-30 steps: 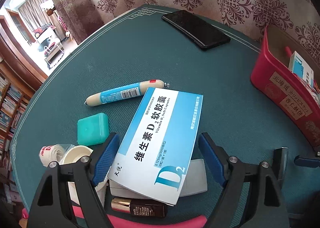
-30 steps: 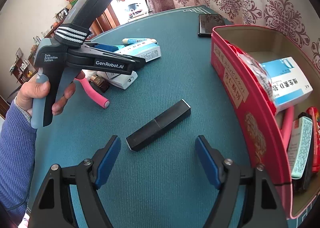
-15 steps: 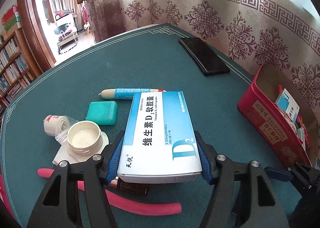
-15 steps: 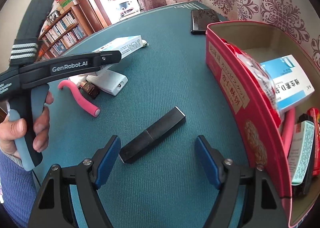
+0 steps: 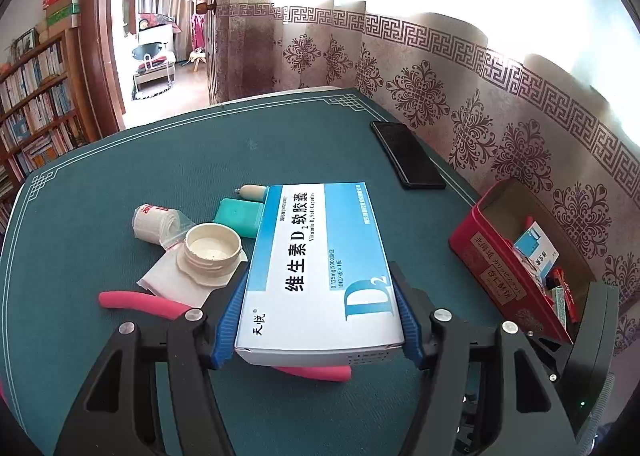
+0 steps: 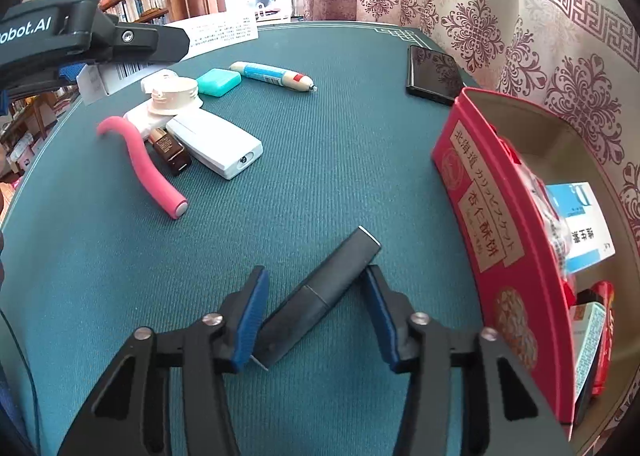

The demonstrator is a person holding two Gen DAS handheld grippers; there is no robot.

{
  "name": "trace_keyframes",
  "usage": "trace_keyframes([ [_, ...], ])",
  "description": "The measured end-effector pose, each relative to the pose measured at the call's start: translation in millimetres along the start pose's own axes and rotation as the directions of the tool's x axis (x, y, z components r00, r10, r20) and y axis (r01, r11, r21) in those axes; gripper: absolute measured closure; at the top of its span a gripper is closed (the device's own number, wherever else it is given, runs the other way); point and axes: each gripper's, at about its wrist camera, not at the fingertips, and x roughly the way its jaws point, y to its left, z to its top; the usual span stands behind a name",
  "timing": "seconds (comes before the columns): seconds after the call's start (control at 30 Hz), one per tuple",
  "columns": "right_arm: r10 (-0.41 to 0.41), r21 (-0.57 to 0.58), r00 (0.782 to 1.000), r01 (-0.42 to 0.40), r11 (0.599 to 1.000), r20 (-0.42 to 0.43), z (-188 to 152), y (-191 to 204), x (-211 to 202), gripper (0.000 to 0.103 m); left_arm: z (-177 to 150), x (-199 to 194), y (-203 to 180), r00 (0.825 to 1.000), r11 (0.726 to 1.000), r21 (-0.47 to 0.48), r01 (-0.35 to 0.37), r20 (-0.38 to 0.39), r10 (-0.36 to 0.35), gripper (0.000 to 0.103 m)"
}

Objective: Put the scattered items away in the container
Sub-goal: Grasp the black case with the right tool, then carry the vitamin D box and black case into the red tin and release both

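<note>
While the left claw (image 5: 318,326) clamps a blue-and-white cardboard medicine box (image 5: 320,264) above the green felt bench (image 5: 140,160), the right claw (image 6: 314,314) is narrowed around a dark slim rectangular stick (image 6: 320,294) lying on the bench, touching both pads. The red cardboard container (image 6: 504,256) stands just beside it.

Right gripper (image 6: 316,308) low over green table (image 6: 320,136), blue pads either side of a dark grey stick (image 6: 320,296) lying slantwise, both pads touching it or nearly so. Red box (image 6: 492,240) just to the right, blue-and-white carton (image 6: 580,224) and packets inside. Farther off: pink foam tube (image 6: 144,168), white flat device (image 6: 216,144), brown bottle (image 6: 170,150), cream lid (image 6: 172,94), teal case (image 6: 218,81), tube (image 6: 272,74), phone (image 6: 434,72); left gripper (image 6: 100,40) raised at upper left, clamped on a white box (image 6: 180,44).
</note>
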Motion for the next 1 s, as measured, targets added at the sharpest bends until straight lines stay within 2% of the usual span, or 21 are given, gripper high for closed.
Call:
trace_keyframes([
  [0.07, 0.016, 0.012, 1.000, -0.016, 1.000, 0.002, -2.7, -4.6, -1.8, 0.078, -1.1, -1.8, -2.0, 1.000, 1.000, 0.000, 0.001, 0.008, -0.001, 0.036],
  [0.1, 0.023, 0.020, 1.000, -0.023, 1.000, 0.002, -3.5, -7.2, -2.1, 0.081, -2.0, -2.0, -3.1, 1.000, 1.000, 0.002, 0.000, 0.010, 0.000, 0.036],
  [0.33, 0.124, 0.102, 0.992, -0.125, 0.987, 0.013, -11.7, -22.6, -13.5, 0.081, -5.5, -1.4, -4.8, 1.000, 1.000, -0.005, 0.002, 0.006, -0.002, 0.036],
  [0.5, 0.125, 0.099, 0.988, -0.134, 0.986, 0.087, -8.2, -22.5, -40.1, 0.081, -2.9, -8.3, -11.0, 1.000, 1.000, 0.005, 0.007, 0.022, -0.007, 0.036],
  [0.77, 0.044, 0.122, 0.971, -0.075, 0.990, 0.235, 1.3, -45.6, -94.6, 0.081, 1.2, -20.5, -36.2, 0.999, 0.998, 0.057, 0.028, 0.044, -0.031, 0.036],
  [1.0, -0.049, 0.223, 0.959, -0.015, 0.975, 0.279, -7.4, -93.1, -119.2, 0.081, 6.3, -24.1, -73.5, 0.994, 0.989, 0.116, 0.089, 0.046, -0.095, 0.036],
])
